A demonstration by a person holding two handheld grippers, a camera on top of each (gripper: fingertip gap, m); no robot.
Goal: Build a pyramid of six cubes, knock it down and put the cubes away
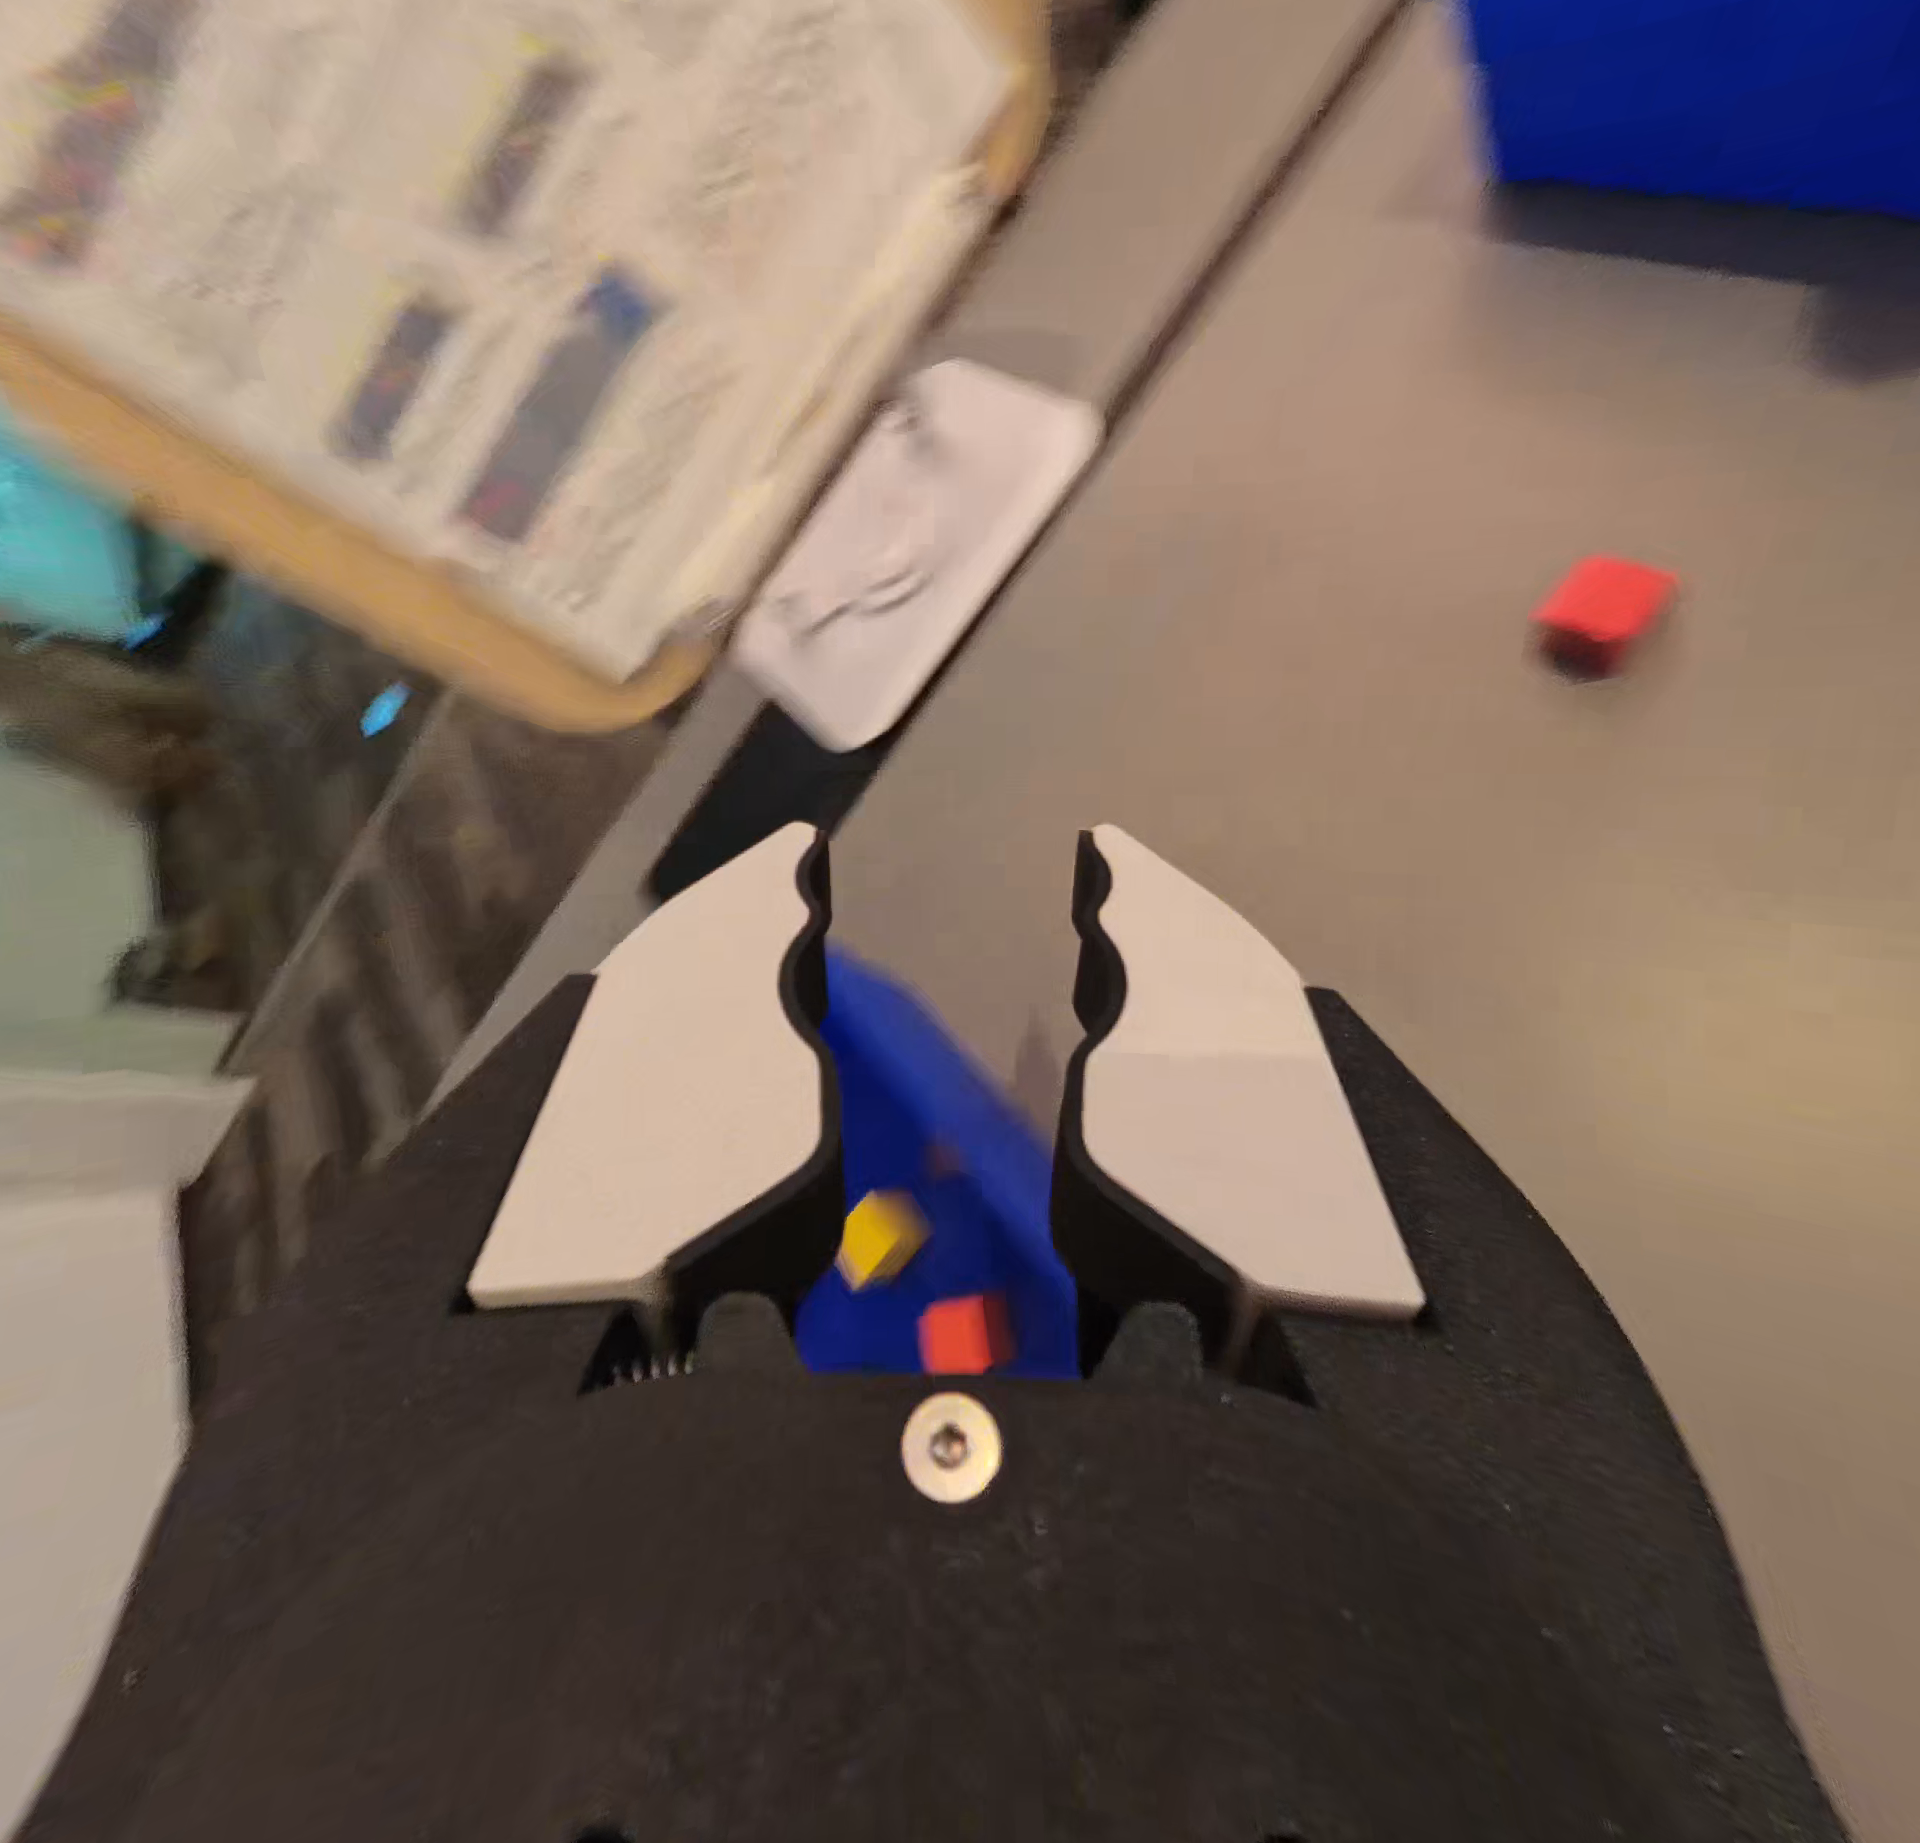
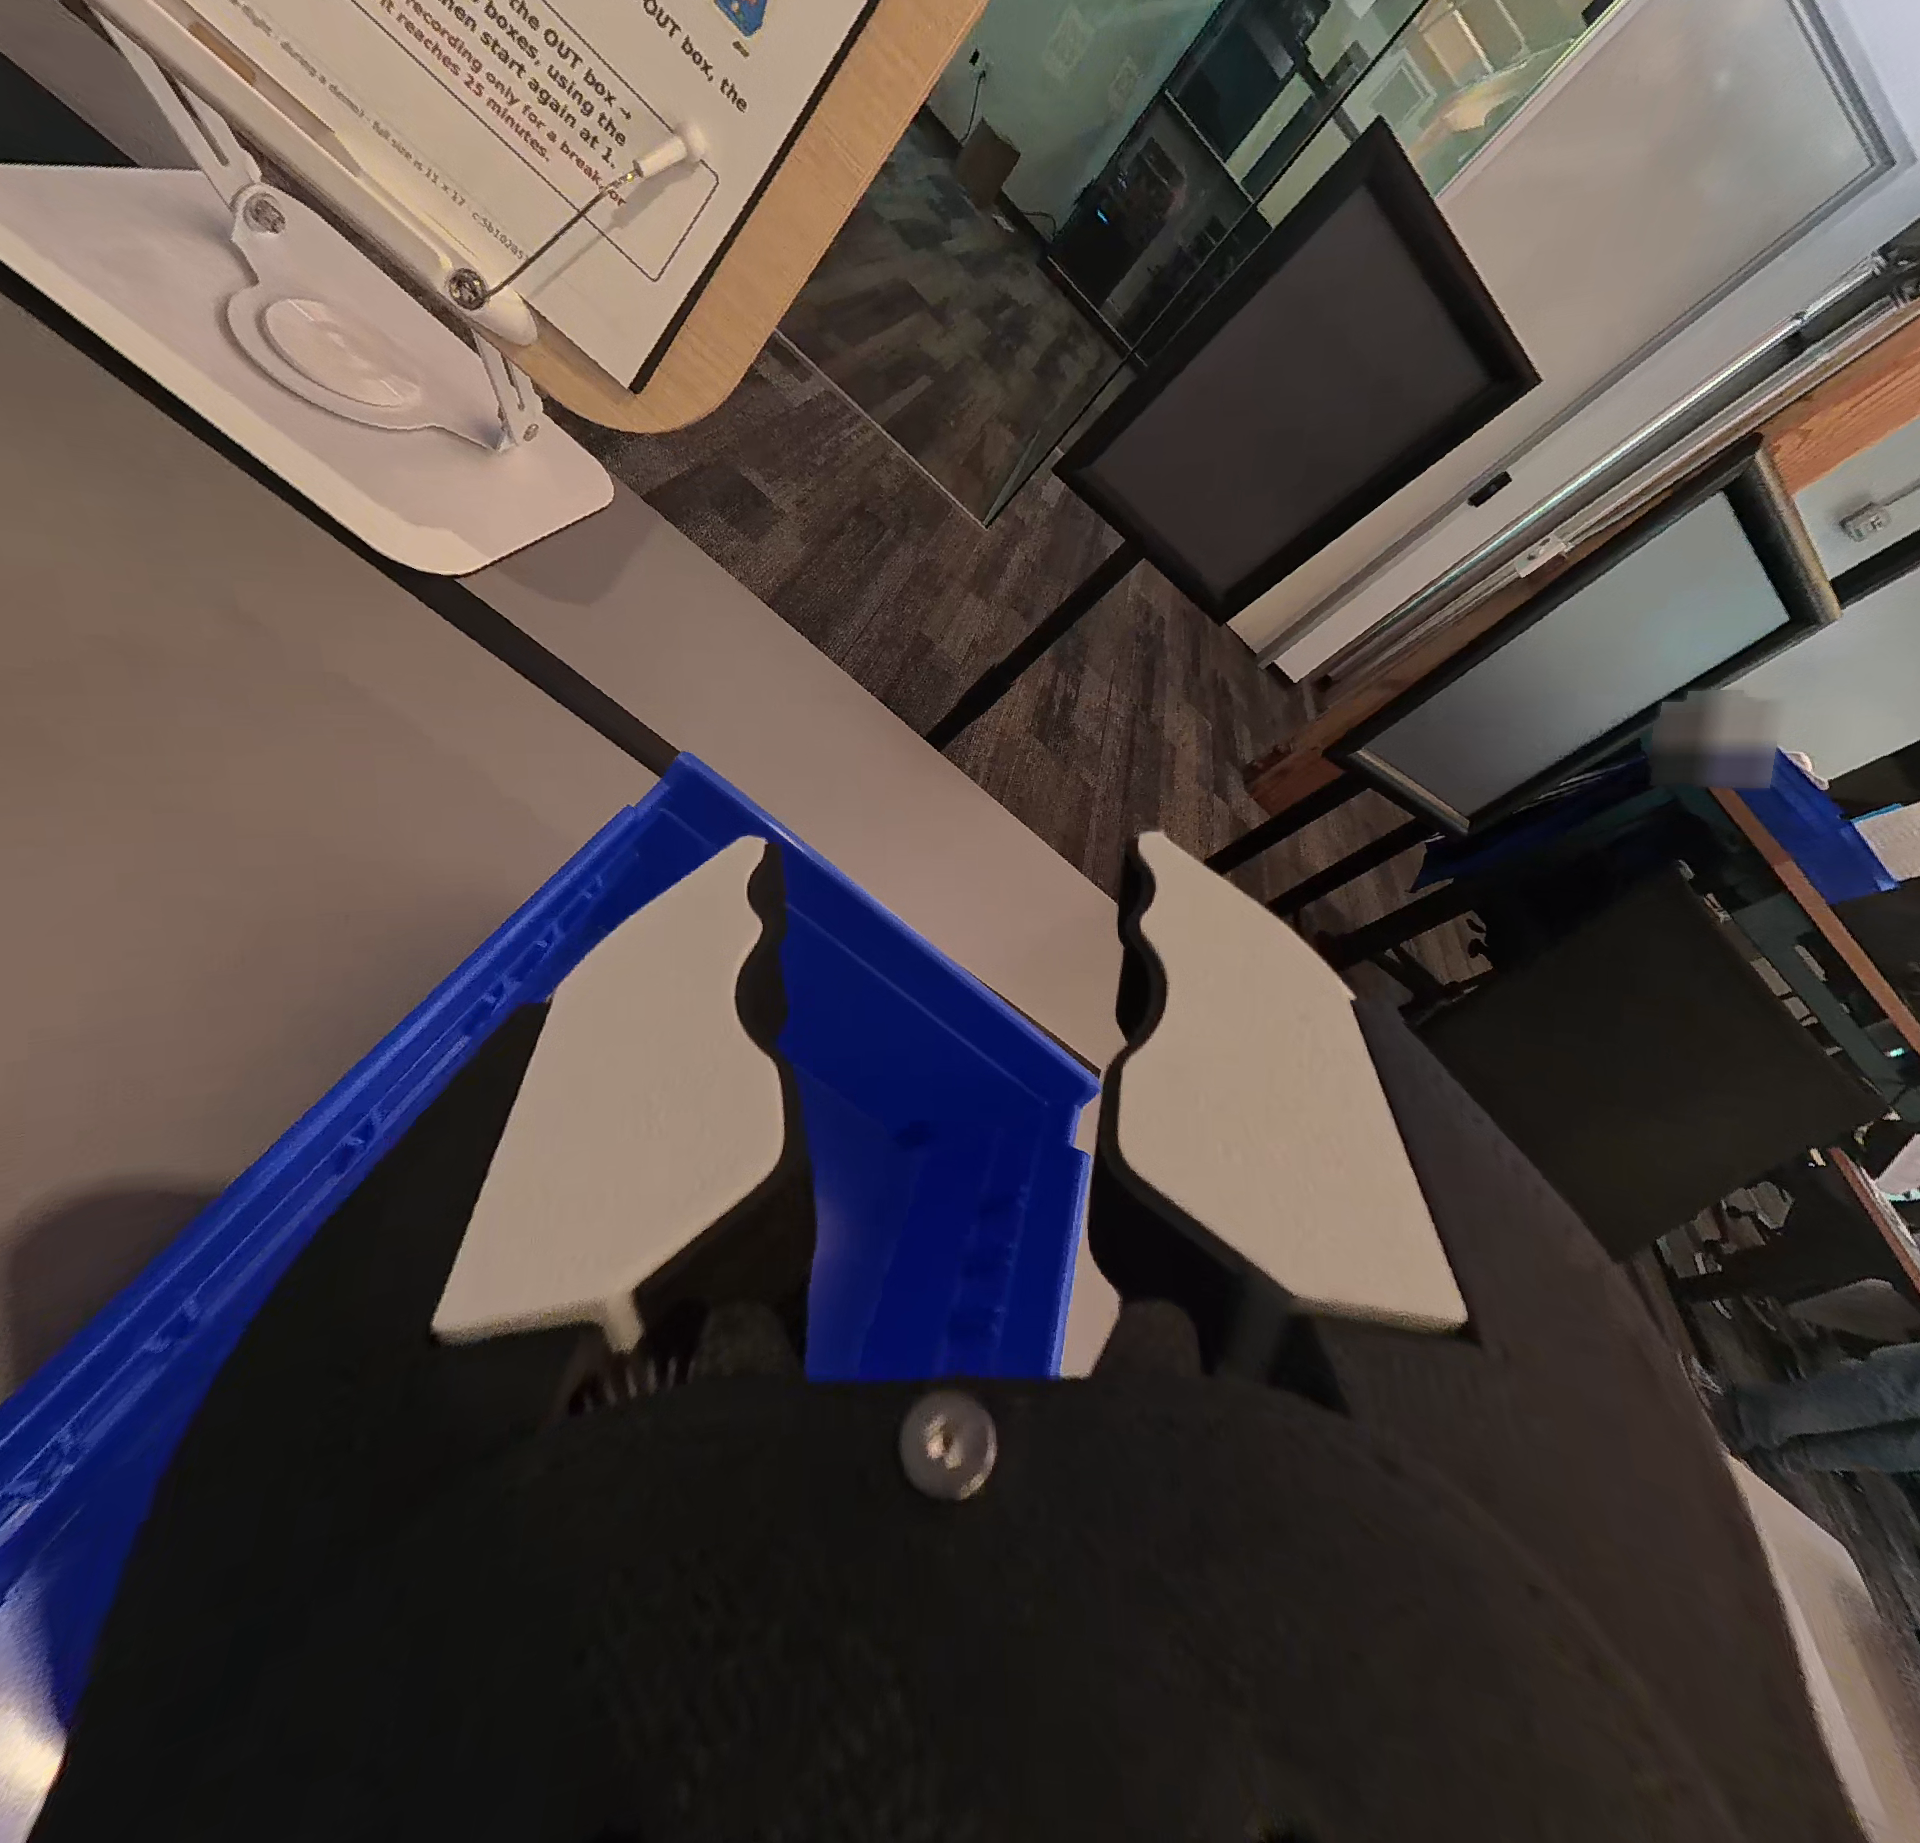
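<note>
The grey table [image 1: 1299, 650] runs bare across the left wrist view from centre to 3 o'clock, its far edge slanting from 7 toward 1 o'clock, with a white stand base [image 1: 925, 546] sitting on that edge and a wood-framed instruction board [image 1: 499, 266] above it at 11 o'clock, all motion-blurred. A lone red cube [image 1: 1605, 609] lies on open tabletop at 3 o'clock, well apart from everything else; a second blue bin [image 1: 1704, 58] stands at 1 o'clock. The left gripper [image 1: 951, 848] hangs over a blue bin [image 1: 935, 1097], its jaws spread moderately with nothing between them; down through the gap a yellow cube [image 1: 878, 1243] and another red cube [image 1: 961, 1331] lie inside the bin. In the right wrist view the right gripper [image 2: 951, 858] is tilted above a blue bin's far corner [image 2: 883, 1014], jaws wide apart and empty. That bin sits near the table's edge, beyond which dark carpet [image 2: 935, 505] opens toward 1 o'clock; the stand base [image 2: 343, 391] is at 10 o'clock.
</note>
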